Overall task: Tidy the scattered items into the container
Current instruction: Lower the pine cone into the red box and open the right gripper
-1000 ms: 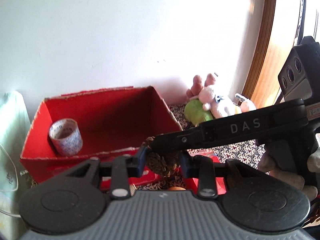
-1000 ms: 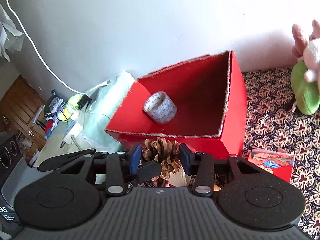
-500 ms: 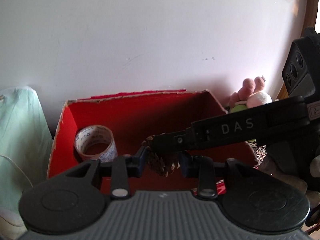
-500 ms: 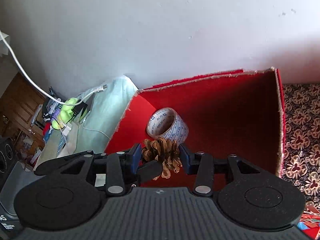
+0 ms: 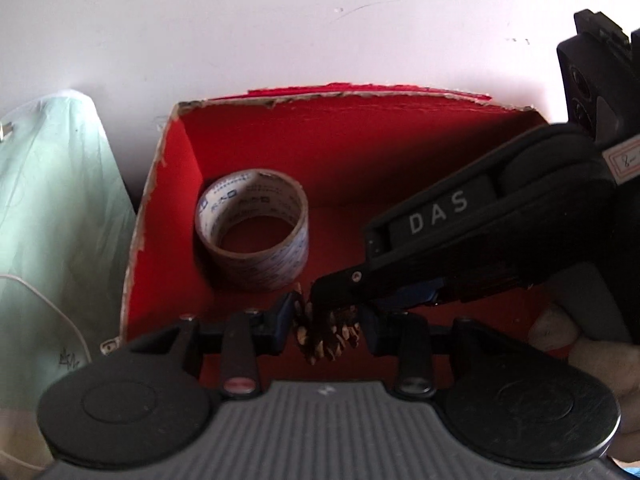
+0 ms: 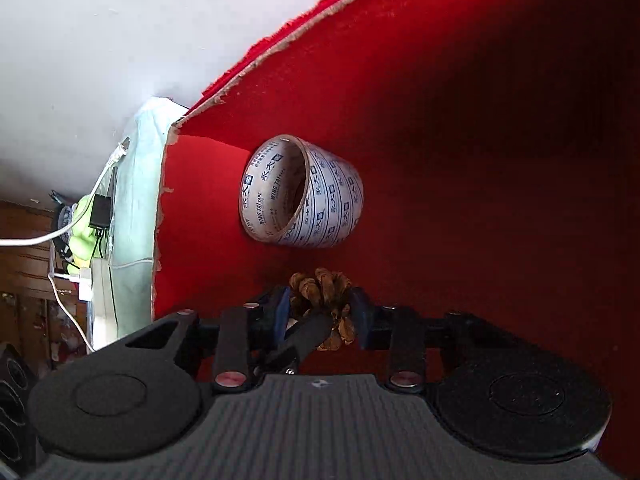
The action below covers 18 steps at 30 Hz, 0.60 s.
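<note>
Both grippers are shut on one brown pine cone point(image 5: 330, 334) and hold it inside the open red box point(image 5: 360, 152). My left gripper point(image 5: 326, 322) grips it from the near side. My right gripper point(image 6: 322, 312) crosses in from the right and shows in the left wrist view as a black arm marked DAS point(image 5: 440, 220). The pine cone also shows in the right wrist view point(image 6: 324, 300), above the red box floor point(image 6: 480, 160). A roll of printed tape point(image 5: 253, 232) lies in the box's left part, just beyond the cone; it also shows in the right wrist view point(image 6: 304, 192).
A pale green cloth point(image 5: 56, 208) lies left of the box, with a white cable point(image 6: 72, 220) and chargers beyond it. A white wall point(image 5: 280, 20) stands right behind the box.
Both grippers have carried the pine cone forward over the box's front wall and down into the box. The tape roll now lies close in front. The plush toys have left the view.
</note>
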{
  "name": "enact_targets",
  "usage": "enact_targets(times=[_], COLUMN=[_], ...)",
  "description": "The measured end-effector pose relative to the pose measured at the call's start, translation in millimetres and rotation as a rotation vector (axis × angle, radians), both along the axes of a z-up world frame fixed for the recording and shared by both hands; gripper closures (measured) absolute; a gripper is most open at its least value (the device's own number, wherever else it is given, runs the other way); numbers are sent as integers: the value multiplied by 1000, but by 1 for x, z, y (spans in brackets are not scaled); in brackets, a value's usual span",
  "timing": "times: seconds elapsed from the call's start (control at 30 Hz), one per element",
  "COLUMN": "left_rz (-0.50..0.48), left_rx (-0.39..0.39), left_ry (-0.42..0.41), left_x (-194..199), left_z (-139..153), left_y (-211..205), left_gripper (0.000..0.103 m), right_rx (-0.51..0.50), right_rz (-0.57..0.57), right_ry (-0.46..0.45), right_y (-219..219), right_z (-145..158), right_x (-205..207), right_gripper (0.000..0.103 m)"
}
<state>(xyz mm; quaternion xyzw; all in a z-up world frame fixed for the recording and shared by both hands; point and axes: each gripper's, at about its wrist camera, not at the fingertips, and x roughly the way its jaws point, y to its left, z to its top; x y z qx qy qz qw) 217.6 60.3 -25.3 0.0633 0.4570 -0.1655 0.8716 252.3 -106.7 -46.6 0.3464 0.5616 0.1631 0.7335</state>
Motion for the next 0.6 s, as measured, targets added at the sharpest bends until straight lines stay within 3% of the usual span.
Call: enact_targets(times=[0.2, 0.33, 0.53, 0.6], left_rz=[18, 9, -10, -11], left_rx=[16, 81, 94, 100], left_ry=[8, -23, -42, -72], left_x=[5, 2, -3, -9], left_z=[-4, -9, -11, -7], left_y=[11, 6, 6, 6], left_gripper=[71, 71, 71, 67], right_rx=[36, 77, 78, 126], right_rz=[-10, -11, -1, 8], right_ry=[62, 103, 131, 131], right_y=[13, 16, 15, 13], right_z=[-6, -13, -16, -17], right_x=[9, 12, 14, 15], right_gripper=[70, 70, 70, 72])
